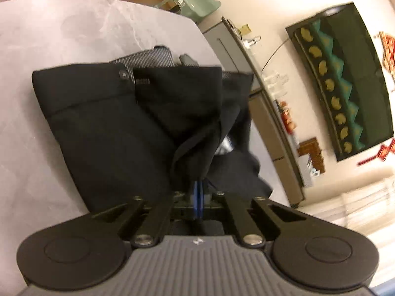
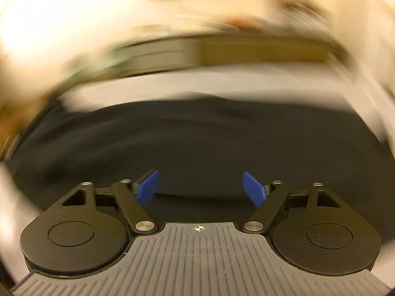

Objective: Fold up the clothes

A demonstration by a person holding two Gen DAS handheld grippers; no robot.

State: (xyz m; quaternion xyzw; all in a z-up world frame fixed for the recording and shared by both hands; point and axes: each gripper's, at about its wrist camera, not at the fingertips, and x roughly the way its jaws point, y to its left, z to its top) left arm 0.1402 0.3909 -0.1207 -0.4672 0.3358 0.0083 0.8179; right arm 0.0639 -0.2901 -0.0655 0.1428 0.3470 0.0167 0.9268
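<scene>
Black trousers (image 1: 111, 128) lie partly folded on a pale grey table (image 1: 61, 32), their waistband with a button and a grey patterned lining at the far side. My left gripper (image 1: 198, 187) is shut on a bunched fold of the black cloth at the near right of the garment; its blue pads are pressed together with the cloth rising from them. In the right wrist view, badly blurred, my right gripper (image 2: 200, 187) stands open over the black trousers (image 2: 197, 143), blue pads (image 2: 148, 190) wide apart with nothing between them.
A long low cabinet (image 1: 271, 113) with small items on top runs along the wall right of the table. A dark framed picture (image 1: 345, 79) hangs above it. A pale green chair (image 1: 195, 2) stands beyond the table's far edge.
</scene>
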